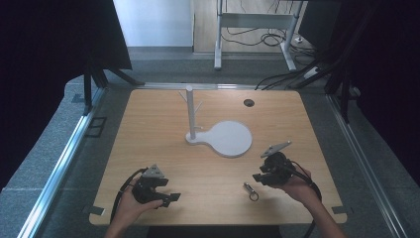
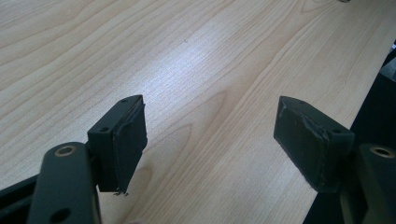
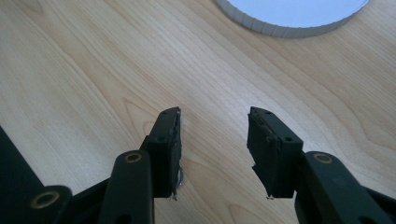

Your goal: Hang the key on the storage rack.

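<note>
Resting near the worktop's (image 1: 148,129) near edge, your left gripper (image 1: 166,197) and right gripper (image 1: 258,177) both have jaws parted and empty. A small metal clasp (image 1: 250,190) lies just beside the right one, likely meant for the white stand (image 1: 225,136) beyond.

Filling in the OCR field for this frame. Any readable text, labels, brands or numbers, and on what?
None readable.
White stand: bare, no print.
Wooden table: wood grain, no label.
Small metal keyring piece: too small to tell if anything is marked on it.
Left gripper and right gripper: black jaws and grey plates, no marking seen.
</note>
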